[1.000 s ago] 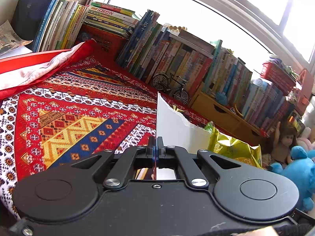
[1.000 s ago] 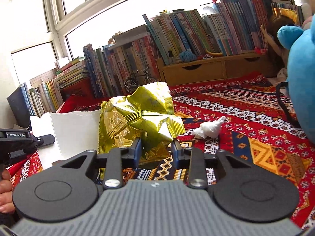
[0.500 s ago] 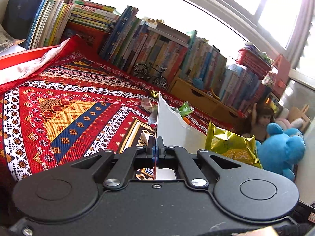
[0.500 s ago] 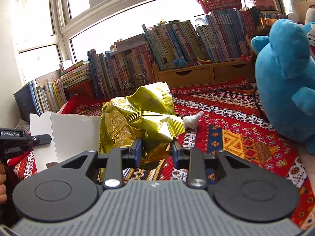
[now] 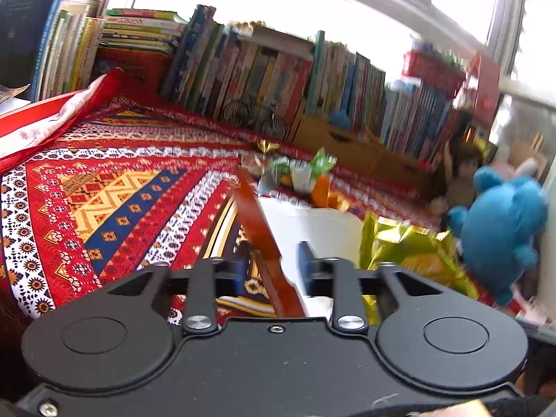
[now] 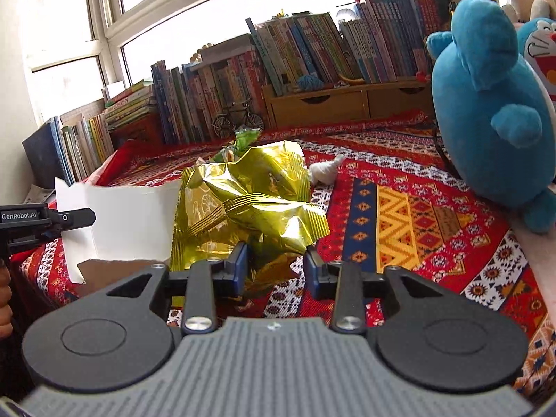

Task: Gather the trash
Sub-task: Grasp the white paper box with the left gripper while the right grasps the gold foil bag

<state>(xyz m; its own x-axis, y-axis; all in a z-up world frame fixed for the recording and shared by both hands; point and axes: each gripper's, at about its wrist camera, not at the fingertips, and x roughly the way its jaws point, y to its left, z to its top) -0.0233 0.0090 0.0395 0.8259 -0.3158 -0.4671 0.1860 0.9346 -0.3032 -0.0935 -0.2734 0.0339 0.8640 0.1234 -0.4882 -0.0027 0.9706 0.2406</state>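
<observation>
A white cardboard box (image 6: 132,215) stands on the patterned cloth, and a crumpled gold snack bag (image 6: 257,201) leans against its right side. My left gripper (image 5: 274,260) is opening. The box's brown-edged wall (image 5: 264,243) runs between its jaws, and neither pad presses on it. My right gripper (image 6: 276,267) is opening too. The bag's lower end sits between its jaws, with the right pad clear of the foil. A white tissue wad (image 6: 325,172) and green wrappers (image 6: 243,139) lie farther back. The gold bag (image 5: 399,250) also shows in the left wrist view.
A big blue plush toy (image 6: 486,104) sits at the right edge of the red patterned cloth (image 6: 399,236). Rows of books (image 6: 295,55), a wooden drawer unit (image 6: 333,104) and a toy bicycle (image 6: 236,121) line the window side. A red cushion (image 5: 52,118) lies far left.
The left jaws have parted off the box wall, which now leans between them. The right jaws have widened around the gold bag. Both views have shifted sideways; the plush looks closer.
</observation>
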